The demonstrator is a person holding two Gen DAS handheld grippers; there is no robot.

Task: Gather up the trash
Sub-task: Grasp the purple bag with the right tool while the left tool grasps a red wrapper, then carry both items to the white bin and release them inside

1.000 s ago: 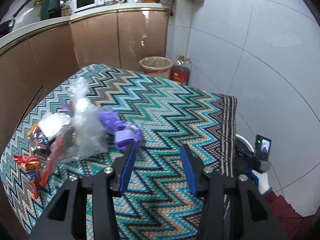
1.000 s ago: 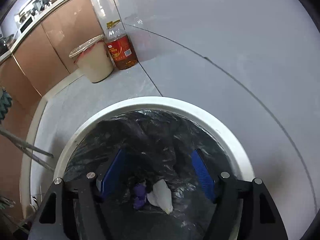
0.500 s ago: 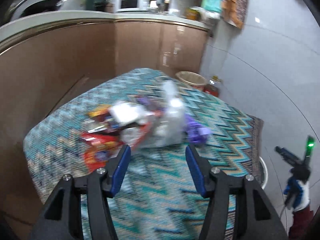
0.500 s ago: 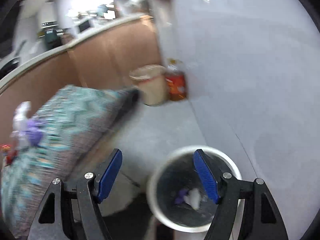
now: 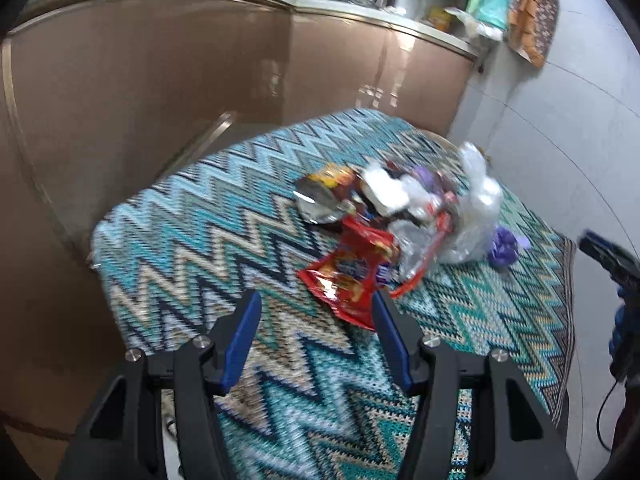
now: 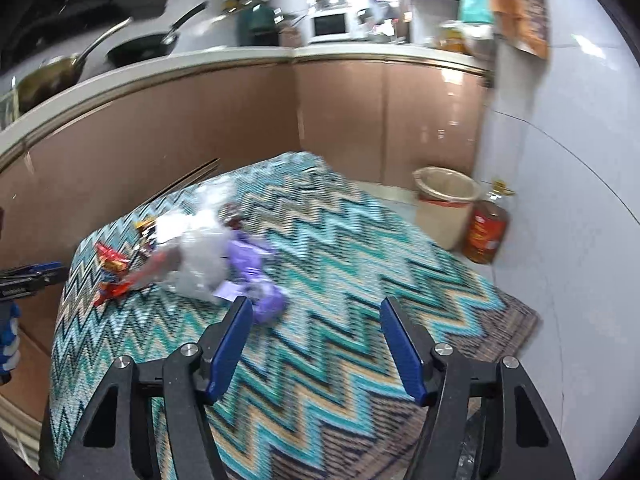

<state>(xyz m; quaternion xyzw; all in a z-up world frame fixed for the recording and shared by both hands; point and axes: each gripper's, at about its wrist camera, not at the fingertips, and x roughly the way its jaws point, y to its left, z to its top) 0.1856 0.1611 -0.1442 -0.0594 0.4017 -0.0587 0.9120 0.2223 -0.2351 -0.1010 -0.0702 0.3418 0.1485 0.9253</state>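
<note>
Right gripper [image 6: 316, 316] risen; one trash pile [image 6: 188, 256]

Motion blur smears the trash pile [image 6: 192, 256], so its wrappers cannot be told apart; the purple scrap [image 6: 260, 280] is partly behind a blue finger [image 6: 228, 344]. The other gripper [image 5: 616, 280] is cut by the frame edge, its jaws unreadable, and countertop clutter [image 5: 460, 12] is too small to tell
</note>
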